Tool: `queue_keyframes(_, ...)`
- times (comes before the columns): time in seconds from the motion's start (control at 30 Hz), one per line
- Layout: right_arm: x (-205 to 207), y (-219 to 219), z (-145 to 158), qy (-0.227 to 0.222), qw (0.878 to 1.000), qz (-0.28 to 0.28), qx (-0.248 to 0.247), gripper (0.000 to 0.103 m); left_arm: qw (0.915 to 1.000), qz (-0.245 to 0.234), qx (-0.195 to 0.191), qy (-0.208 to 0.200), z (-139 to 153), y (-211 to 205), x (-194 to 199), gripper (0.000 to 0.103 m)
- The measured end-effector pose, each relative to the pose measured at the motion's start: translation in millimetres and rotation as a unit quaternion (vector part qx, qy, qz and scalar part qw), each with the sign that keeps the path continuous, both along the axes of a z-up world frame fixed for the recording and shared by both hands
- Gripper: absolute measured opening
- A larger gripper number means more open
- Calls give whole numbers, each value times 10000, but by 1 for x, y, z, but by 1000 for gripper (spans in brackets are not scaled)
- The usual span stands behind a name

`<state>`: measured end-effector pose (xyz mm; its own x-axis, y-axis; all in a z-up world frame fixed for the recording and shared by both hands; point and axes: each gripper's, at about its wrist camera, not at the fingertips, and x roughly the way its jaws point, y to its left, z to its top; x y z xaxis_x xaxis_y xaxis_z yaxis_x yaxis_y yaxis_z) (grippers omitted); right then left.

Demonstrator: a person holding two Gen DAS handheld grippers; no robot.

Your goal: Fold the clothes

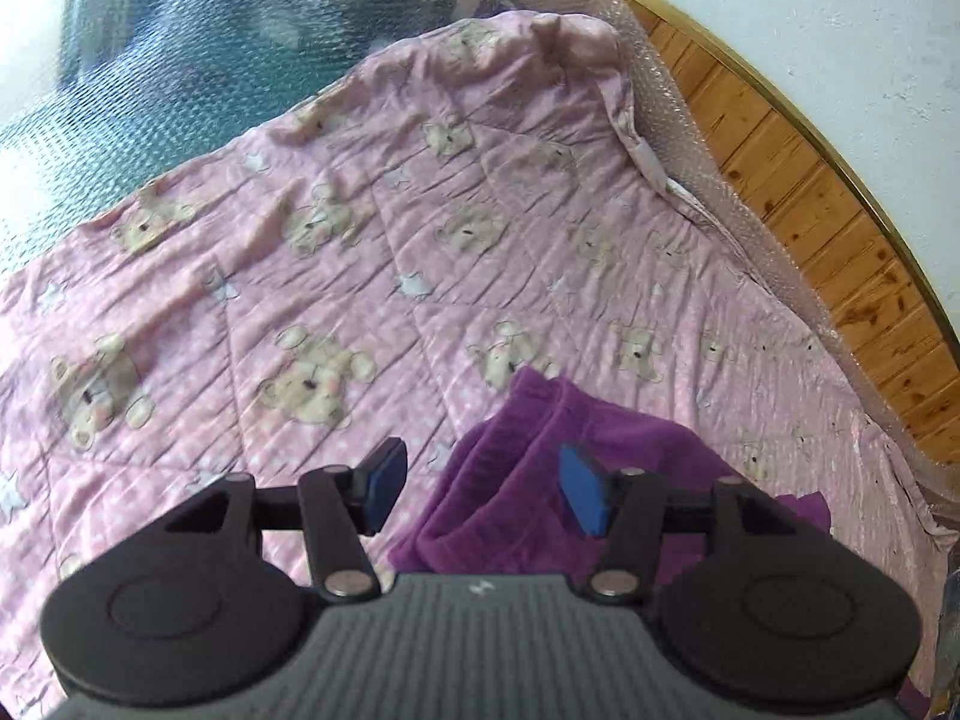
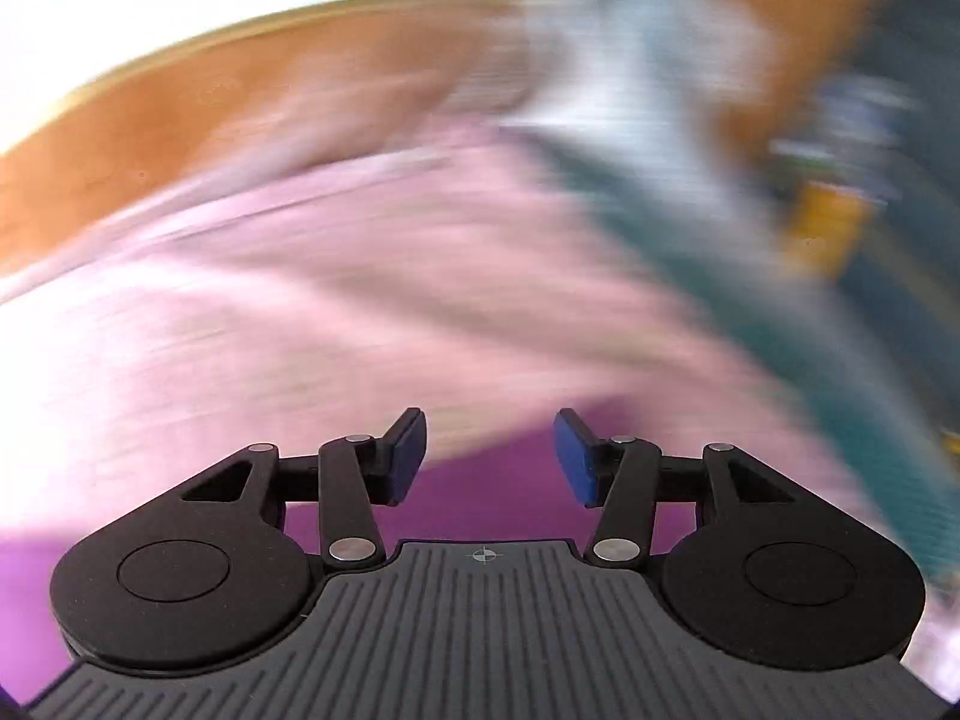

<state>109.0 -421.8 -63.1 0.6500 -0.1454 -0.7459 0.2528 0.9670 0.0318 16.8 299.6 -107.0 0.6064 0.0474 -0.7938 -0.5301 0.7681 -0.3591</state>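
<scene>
A purple fleece garment [image 1: 540, 456] lies bunched on a pink quilt [image 1: 360, 252] printed with teddy bears and stars. My left gripper [image 1: 480, 492] hovers open just above the garment's near left edge, blue pads apart, nothing between them. The right wrist view is heavily motion-blurred: my right gripper [image 2: 489, 459] stands open over a purple patch of the garment [image 2: 498, 492], with the pink quilt [image 2: 300, 300] beyond. Whether either gripper touches the cloth cannot be told.
The quilt covers a bed wrapped in bubble plastic over teal fabric [image 1: 180, 60]. A wooden headboard [image 1: 810, 192] with a brass rim runs along the right, against a white wall [image 1: 840, 12]. Blurred orange and teal shapes [image 2: 828, 222] sit at the right.
</scene>
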Motion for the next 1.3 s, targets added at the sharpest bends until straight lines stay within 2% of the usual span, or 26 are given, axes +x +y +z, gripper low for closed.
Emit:
queue_keyframes(0.1,24,109,-25,210,9848,1641,536,49,9966,-533,414,475,-22,-22,35,56)
queue_keyframes(0.13,28,140,-35,288,9754,2080,676,48,9937,-688,576,670,-32,-30,43,46)
queue_keyframes(0.17,31,166,-46,382,9652,2468,777,47,9895,-776,829,896,-40,-36,48,24)
queue_keyframes(0.2,32,184,-58,503,9559,2778,814,44,9859,-799,1012,1069,-48,-39,49,19)
queue_keyframes(0.27,32,216,-81,767,9365,3323,815,41,9861,-772,1062,1016,-52,-35,39,12)
queue_keyframes(0.3,30,219,-93,915,9331,3416,656,39,9865,-770,1057,989,-53,-34,35,12)
queue_keyframes(0.33,26,215,-101,921,9323,3458,529,28,9869,-771,1047,956,-53,-32,30,11)
queue_keyframes(0.4,22,198,-104,731,9309,3551,441,21,9884,-759,1005,853,-57,-27,20,11)
queue_keyframes(0.47,32,184,-108,893,9337,3449,369,19,9910,-752,836,725,-55,-22,15,12)
queue_keyframes(0.5,36,184,-106,921,9336,3446,347,19,9915,-799,753,693,-50,-21,16,13)
queue_keyframes(0.57,44,210,-90,800,9289,3599,347,23,9923,-893,586,630,-42,-18,16,25)
queue_keyframes(0.6,47,223,-82,740,9264,3675,347,36,9924,-948,570,532,-33,-16,15,26)
queue_keyframes(0.63,51,236,-74,679,9239,3750,347,40,9924,-1005,585,404,-21,-14,13,34)
queue_keyframes(0.67,55,248,-65,619,9212,3825,347,42,9920,-1050,657,226,-9,-11,13,49)
queue_keyframes(0.7,59,261,-57,558,9185,3900,346,55,9912,-1090,755,26,4,-6,15,59)
queue_keyframes(0.73,62,274,-49,498,9156,3974,346,65,9901,-1156,795,-56,8,-2,23,74)
queue_keyframes(0.77,66,287,-41,437,9127,4048,346,69,9890,-1235,808,-83,9,1,36,82)
queue_keyframes(0.83,76,317,-29,327,9052,4224,349,86,9866,-1435,782,-14,1,5,63,89)
queue_keyframes(0.93,106,377,-50,512,8901,4511,393,87,9792,-1865,645,459,-38,5,110,88)
queue_keyframes(0.97,118,392,-62,682,8872,4544,413,86,9760,-1973,691,607,-51,5,119,77)
queue_keyframes(1.0,127,402,-73,866,8845,4562,456,77,9728,-2093,726,682,-58,1,125,66)
queue_keyframes(1.03,132,404,-83,1074,8822,4553,534,45,9686,-2231,845,706,-61,-5,128,39)
queue_keyframes(1.1,143,407,-103,1489,8763,4529,690,7,9719,-2063,983,570,-54,-2,123,29)
queue_keyframes(1.13,147,408,-106,1563,8767,4490,732,5,9744,-1937,1035,488,-50,0,120,28)
queue_keyframes(1.23,153,406,-89,1160,8959,4235,677,3,9818,-1605,957,345,-46,14,117,27)
queue_keyframes(1.3,150,403,-89,1016,9083,4013,597,3,9796,-1651,1028,499,-55,14,124,28)
